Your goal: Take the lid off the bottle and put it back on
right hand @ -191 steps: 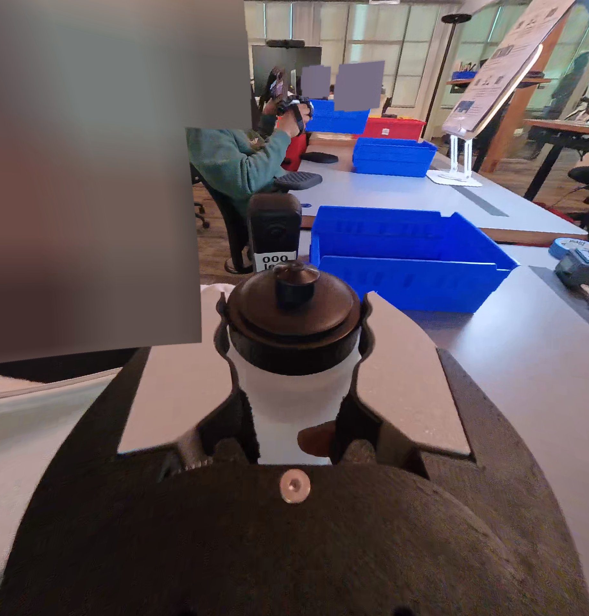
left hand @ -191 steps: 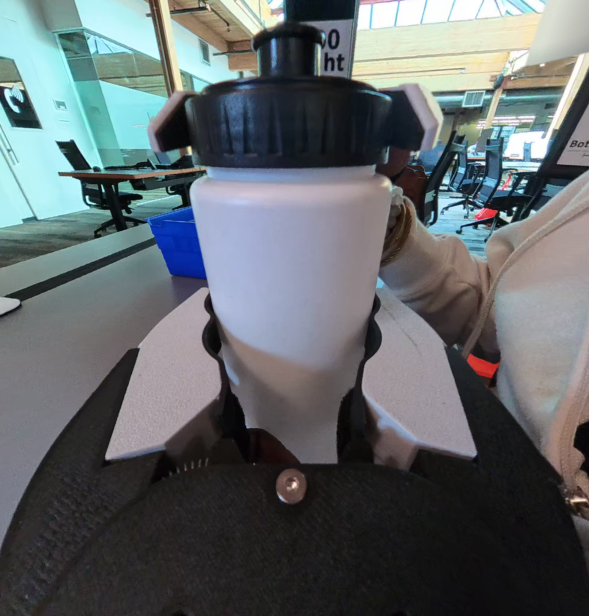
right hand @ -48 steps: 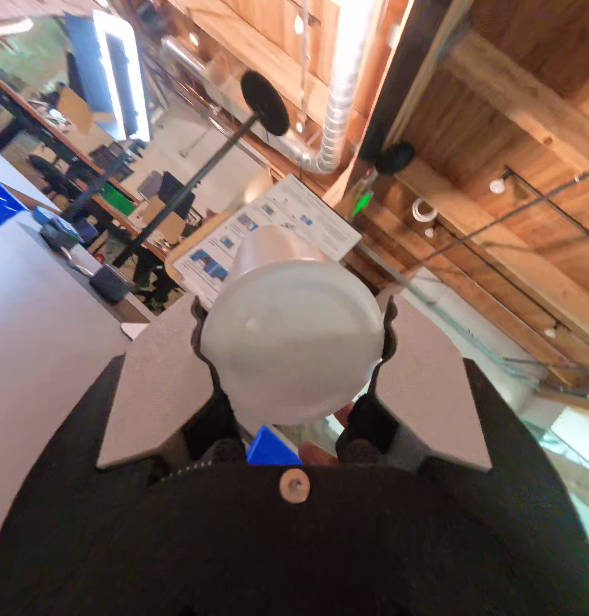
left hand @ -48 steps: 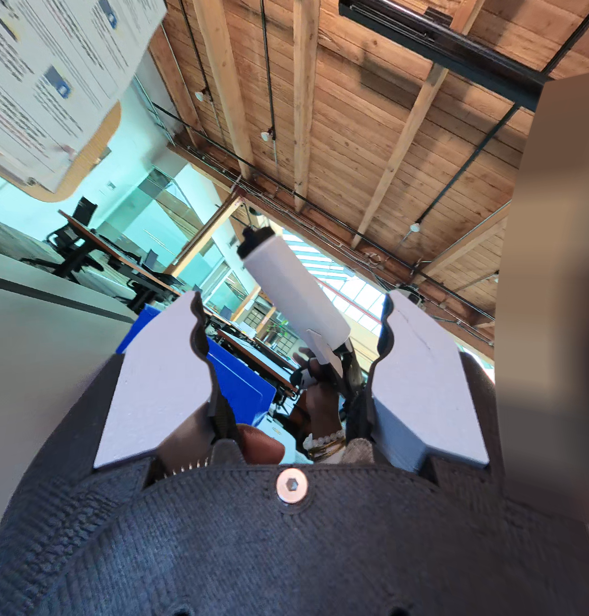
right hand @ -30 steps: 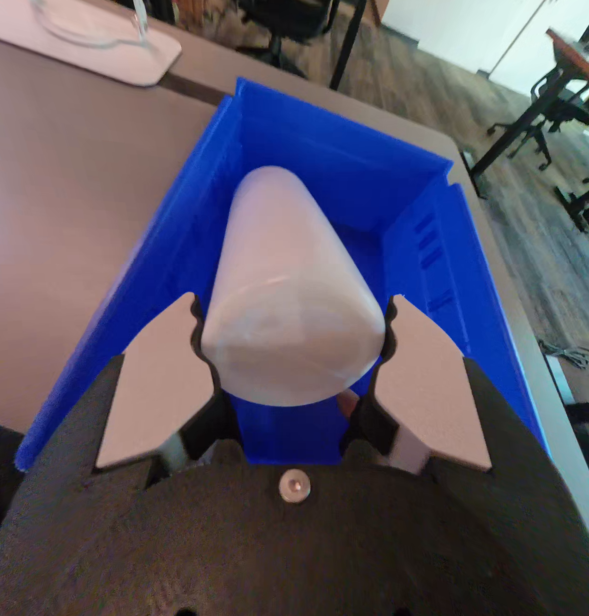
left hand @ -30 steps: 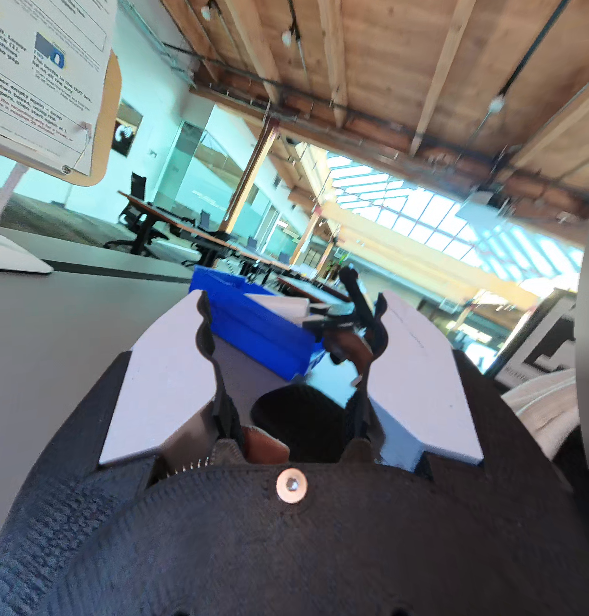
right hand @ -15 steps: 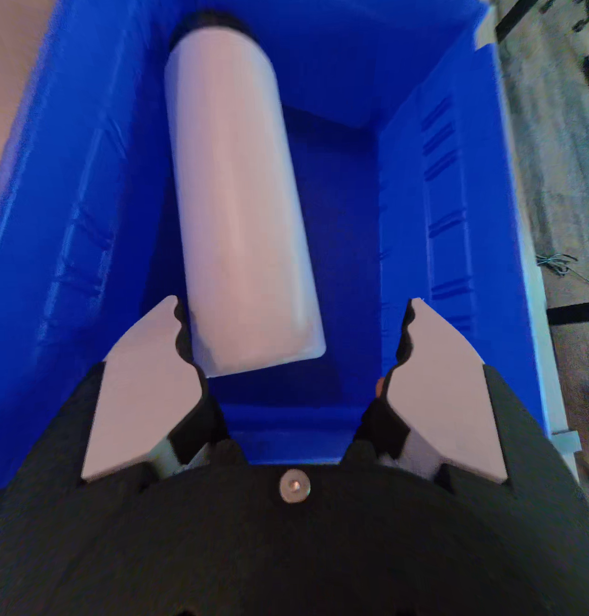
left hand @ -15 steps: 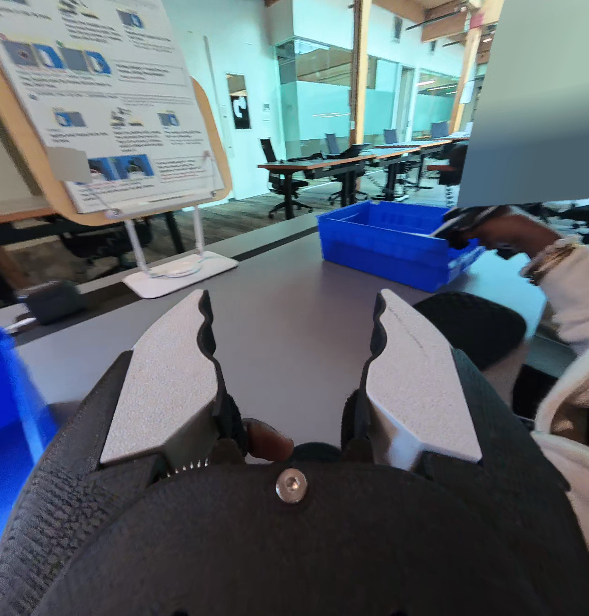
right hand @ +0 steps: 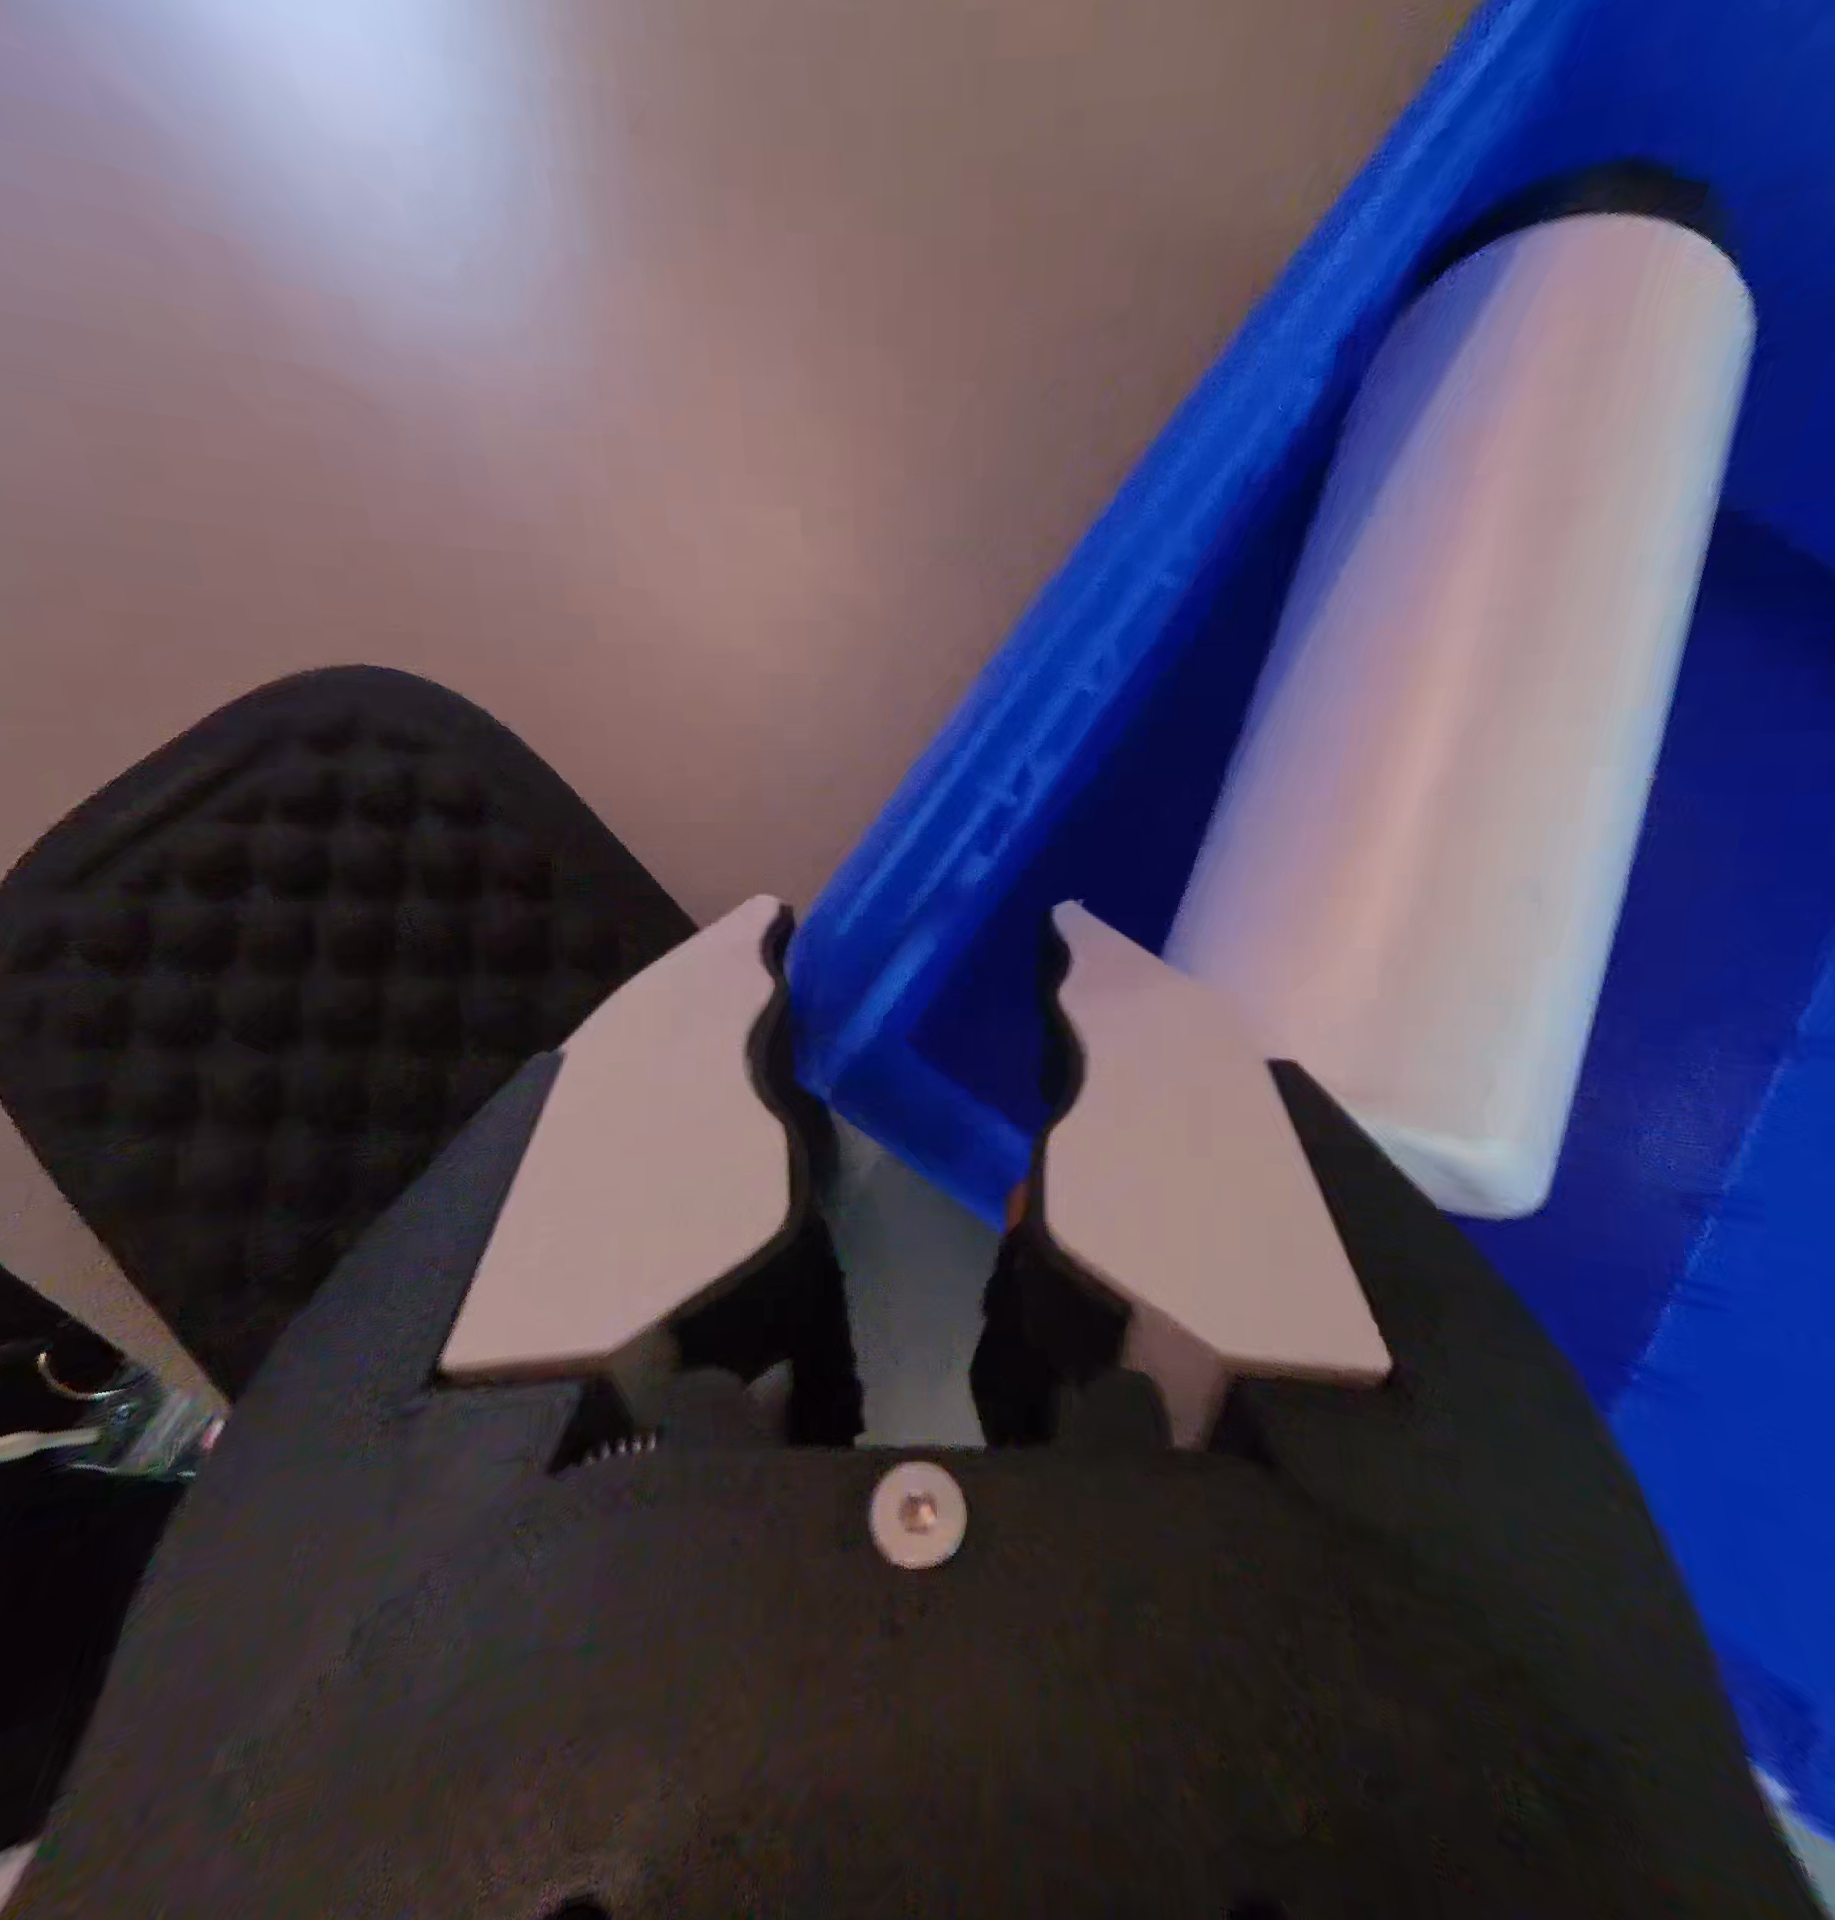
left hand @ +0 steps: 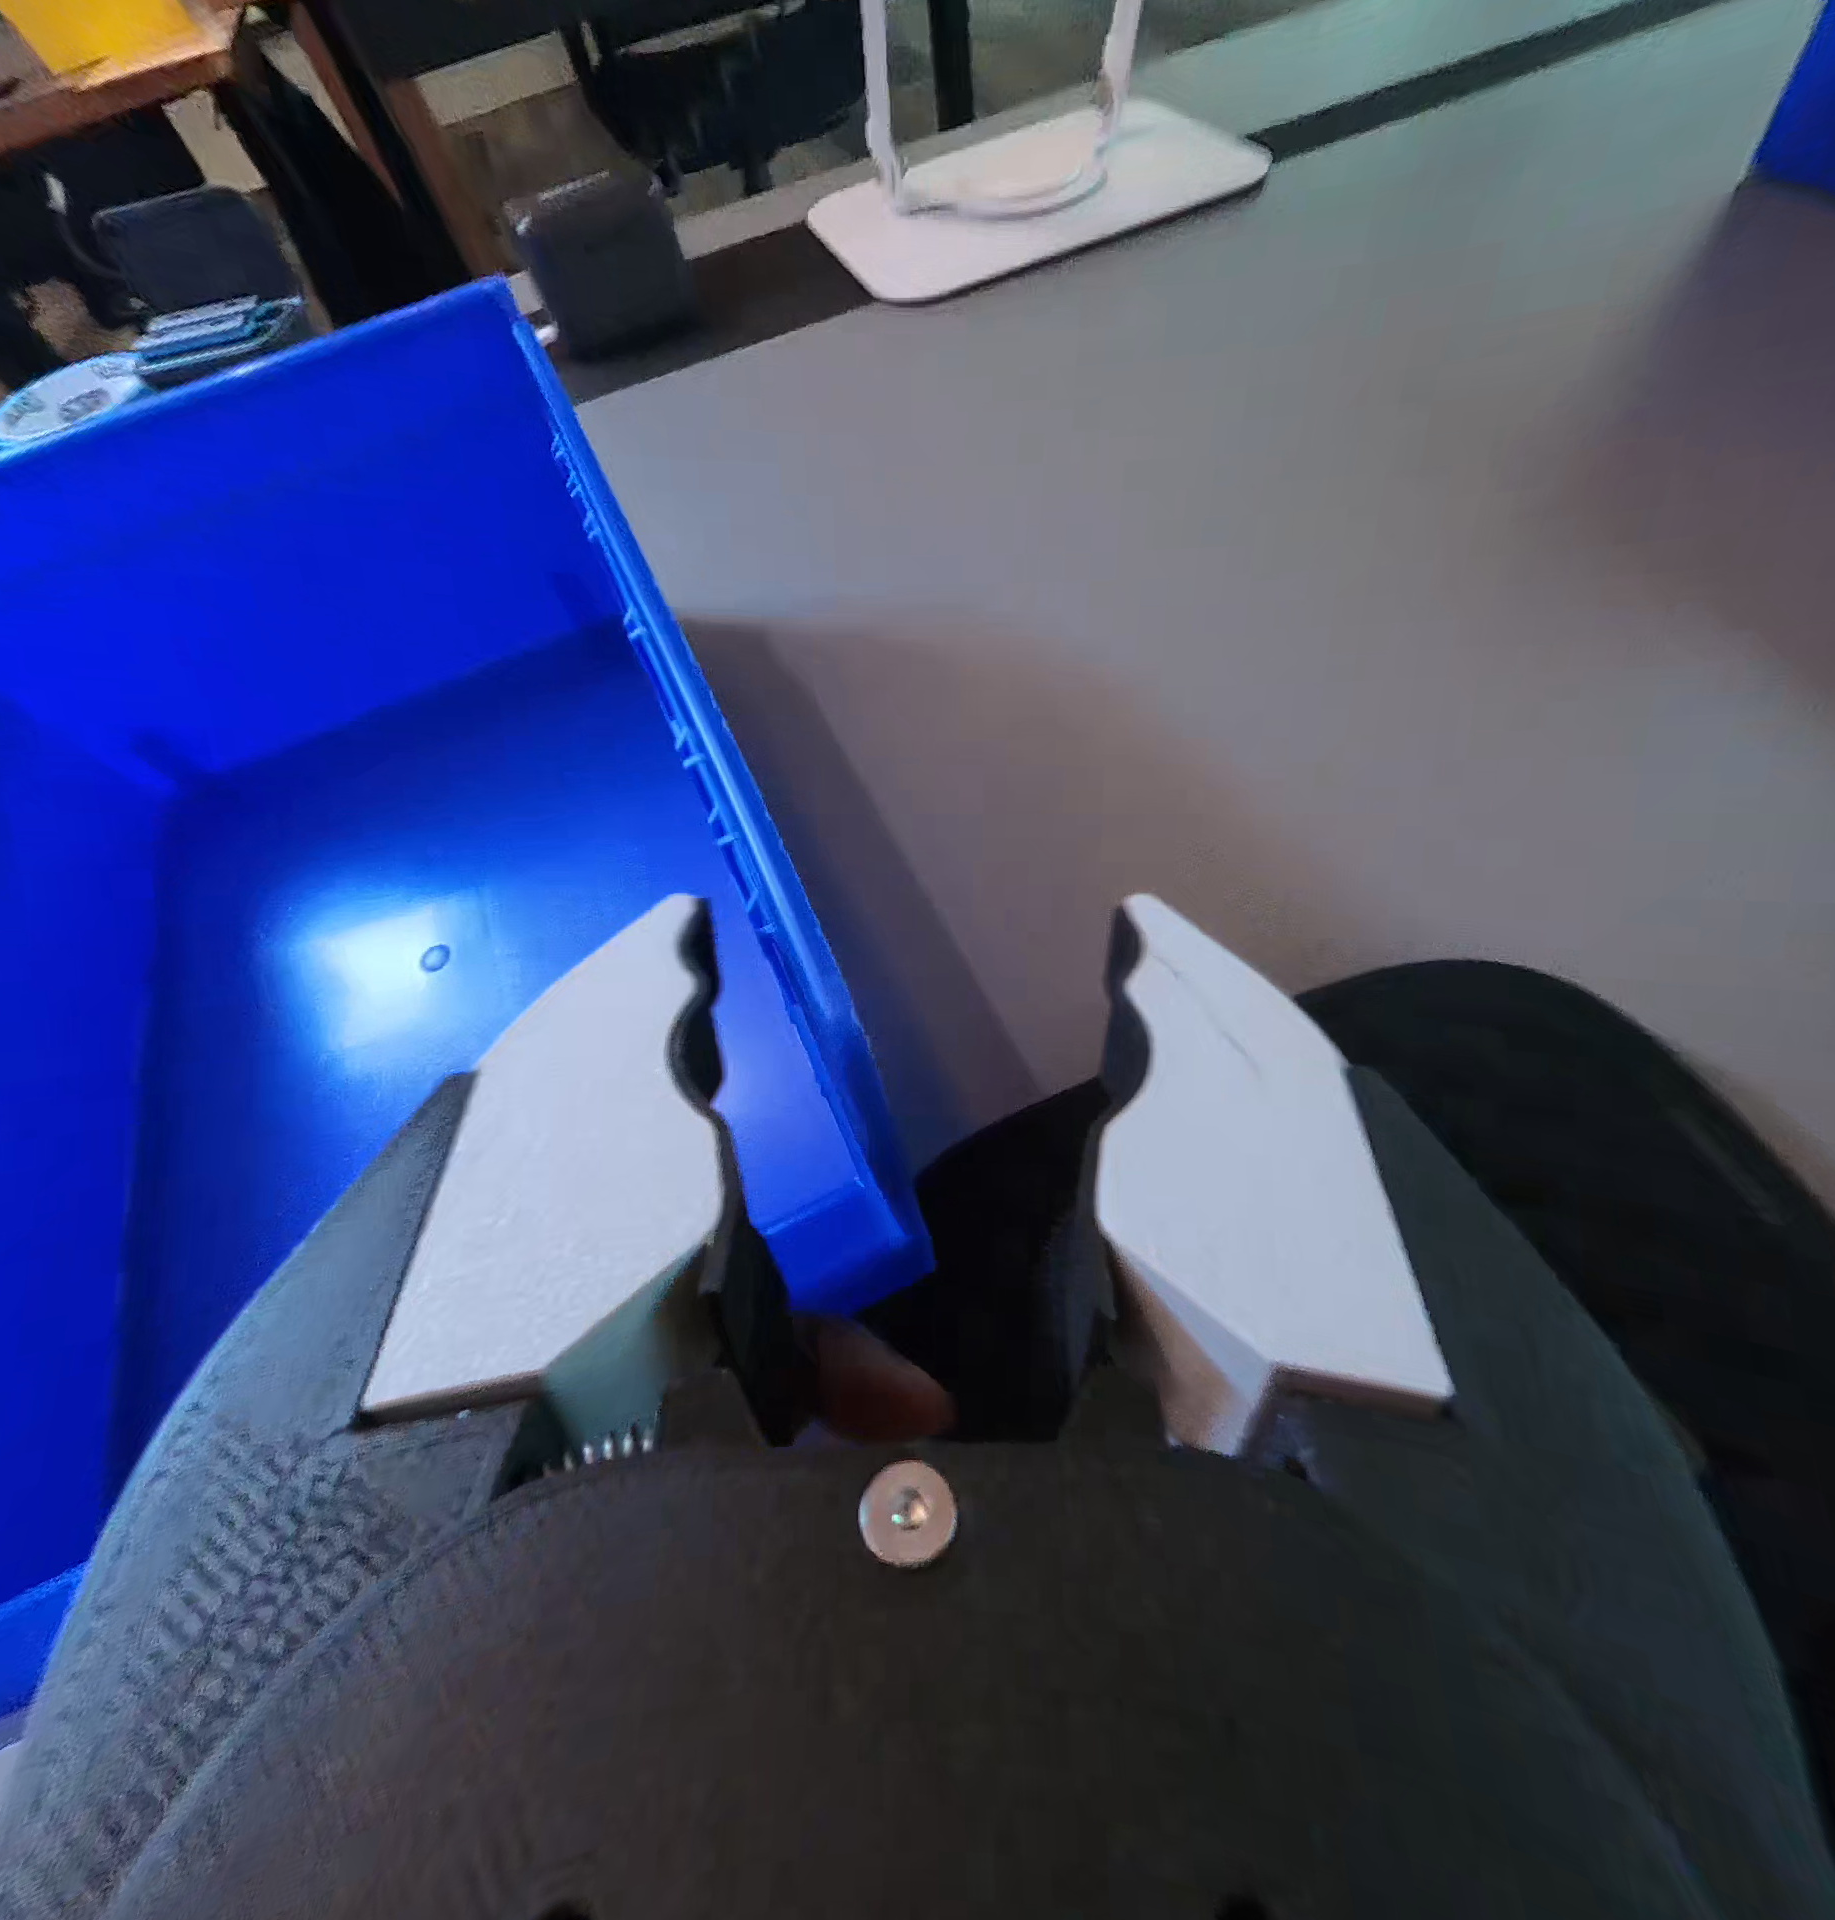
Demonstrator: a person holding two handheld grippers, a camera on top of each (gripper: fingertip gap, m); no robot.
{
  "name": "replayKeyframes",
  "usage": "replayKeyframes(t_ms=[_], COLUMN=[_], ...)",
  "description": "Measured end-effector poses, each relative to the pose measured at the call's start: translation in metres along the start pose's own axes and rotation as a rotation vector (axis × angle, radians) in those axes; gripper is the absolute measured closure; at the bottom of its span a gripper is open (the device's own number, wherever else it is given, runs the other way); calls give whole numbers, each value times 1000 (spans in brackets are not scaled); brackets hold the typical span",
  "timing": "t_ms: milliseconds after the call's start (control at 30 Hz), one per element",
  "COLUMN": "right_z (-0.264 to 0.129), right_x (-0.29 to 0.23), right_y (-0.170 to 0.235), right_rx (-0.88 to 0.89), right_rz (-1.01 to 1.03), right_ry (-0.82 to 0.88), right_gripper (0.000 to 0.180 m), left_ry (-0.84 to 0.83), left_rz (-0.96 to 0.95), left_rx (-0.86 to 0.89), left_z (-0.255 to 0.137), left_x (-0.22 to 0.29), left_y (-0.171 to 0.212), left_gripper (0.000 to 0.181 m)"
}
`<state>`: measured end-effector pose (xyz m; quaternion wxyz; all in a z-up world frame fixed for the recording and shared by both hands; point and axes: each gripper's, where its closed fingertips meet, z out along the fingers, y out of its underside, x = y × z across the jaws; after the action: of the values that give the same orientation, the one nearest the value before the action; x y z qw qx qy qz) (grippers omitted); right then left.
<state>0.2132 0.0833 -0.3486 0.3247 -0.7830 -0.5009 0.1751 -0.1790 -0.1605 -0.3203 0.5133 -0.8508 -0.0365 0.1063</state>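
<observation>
You are hovering both tools empty: the right gripper (right hand: 918,961) is spread, nothing between its jaws, over the corner of the blue bin (right hand: 1121,665) where the white bottle (right hand: 1464,748) is lying, black lid (right hand: 1619,197) seemingly on. The left gripper (left hand: 908,935) is gaping over a second blue bin (left hand: 674,665) (nothing showing inside). This cycle looks finished; next you are probably needing another bottle.

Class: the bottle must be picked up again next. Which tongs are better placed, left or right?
Probably right. The right tongs hang open beside the bottle in the blue bin; the left tongs face another, empty-looking bin.
</observation>
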Motion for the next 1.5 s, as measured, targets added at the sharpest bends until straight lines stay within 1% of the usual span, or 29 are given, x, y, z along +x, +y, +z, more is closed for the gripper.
replayKeyframes(t_ms=[33,67,133,167,200,367,667,833,1067,1233,1300,1400,1467,1500], right_z=[5,9,15,19,22,44,80,98,122,131,132,134,135,135], right_x=[-5,-5,-6,-8,-10,-32,-108,-152,-214,-250,-263,-277,-285,-288], right_y=[-6,-12,-20,-24,-28,-53,-99,-122,-151,-164,-167,-172,-174,-175], right_rx=[12,21,9,5,7,42,108,131,184,230,249,289,318,330], right_rz=[-32,-58,-114,-133,-143,-150,-263,-333,-458,-528,-563,-607,-635,-647], right_ry=[-13,10,65,78,85,73,-35,-66,-93,-144,-172,-201,-213,-220], right_gripper=[147,149,151,150,150,149,150,148,145,145,145,145,146,146], left_ry=[-22,-55,-139,-159,-160,-106,-108,-99,-110,-47,10,58,24,-30], left_rz=[14,22,21,17,5,-72,-60,-44,-12,-41,-72,-121,-167,-191], left_rx=[-7,2,32,45,58,118,129,125,114,129,168,292,383,422], left_z=[4,7,9,9,10,10,12,13,14,12,5,-19,-41,-52], left_x=[-2,-6,-17,-20,-21,-20,-19,-15,-12,-8,-5,-15,-36,-52], left_y=[3,4,3,3,2,0,0,-1,-1,-2,-8,-26,-36,-38], left_gripper=[122,130,153,159,160,160,158,152,149,141,137,134,133,132])
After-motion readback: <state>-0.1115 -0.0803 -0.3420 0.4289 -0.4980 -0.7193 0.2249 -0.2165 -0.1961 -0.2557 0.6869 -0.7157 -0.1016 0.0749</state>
